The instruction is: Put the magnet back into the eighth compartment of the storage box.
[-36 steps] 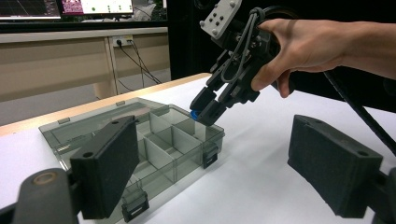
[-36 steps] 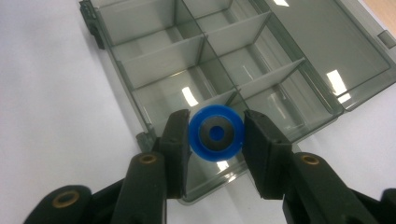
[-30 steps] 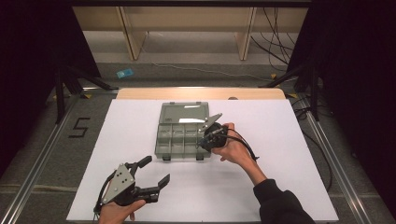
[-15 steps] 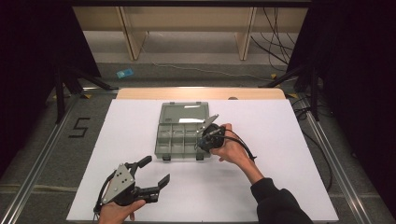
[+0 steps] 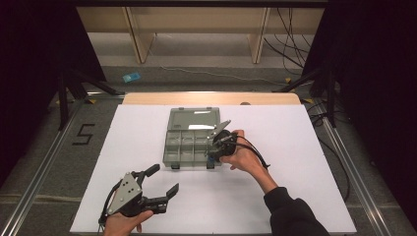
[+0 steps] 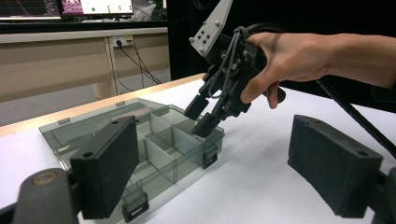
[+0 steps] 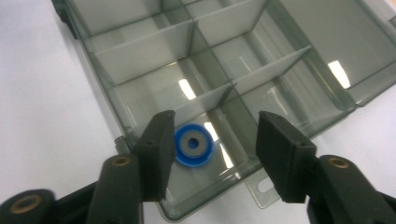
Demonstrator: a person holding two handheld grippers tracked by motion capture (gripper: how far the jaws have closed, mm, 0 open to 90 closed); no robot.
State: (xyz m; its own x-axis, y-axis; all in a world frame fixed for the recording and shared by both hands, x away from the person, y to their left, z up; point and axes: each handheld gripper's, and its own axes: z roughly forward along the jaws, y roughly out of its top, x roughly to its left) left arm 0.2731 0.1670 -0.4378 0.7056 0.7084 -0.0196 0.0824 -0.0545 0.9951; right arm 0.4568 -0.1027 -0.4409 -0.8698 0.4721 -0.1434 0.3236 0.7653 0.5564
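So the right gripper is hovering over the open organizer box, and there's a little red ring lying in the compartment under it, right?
Nearly. The ring is blue with a grey centre, not red, as the right gripper view shows. The rest holds: the right gripper hangs open over the open organizer box, and the ring lies in the compartment under it.

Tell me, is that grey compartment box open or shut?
Open. The box has its lid laid flat behind it, dividers exposed, and a blue ring lies in one corner compartment.

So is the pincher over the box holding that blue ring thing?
No. The right gripper is open above the box, and the blue ring lies loose in a corner compartment between its jaws. The left gripper is open and empty too.
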